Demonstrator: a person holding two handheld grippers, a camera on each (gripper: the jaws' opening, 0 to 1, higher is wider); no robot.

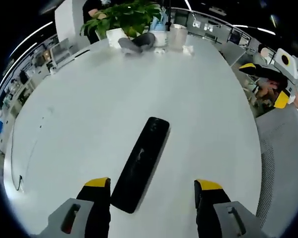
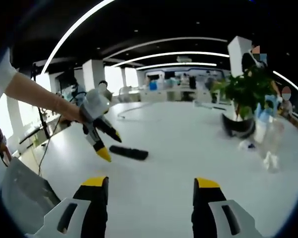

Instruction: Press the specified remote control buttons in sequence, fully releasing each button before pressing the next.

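A long black remote control (image 1: 141,162) lies flat on the white table (image 1: 89,114), reaching from between my left gripper's jaws toward the table's middle. My left gripper (image 1: 153,184) is open, hovering over the remote's near end without touching it. From the right gripper view the same remote (image 2: 128,152) lies far off on the table, and the left gripper (image 2: 109,144) hangs open just above its left end, held by a person's hand (image 2: 69,114). My right gripper (image 2: 151,183) is open with nothing between its jaws, well back from the remote.
A potted plant (image 1: 121,20) stands at the table's far end beside a grey object (image 1: 137,43), a clear cup (image 1: 177,35) and crumpled paper (image 1: 187,49). A grey chair (image 1: 283,163) sits at the right edge. A thin cable (image 1: 20,163) trails along the left.
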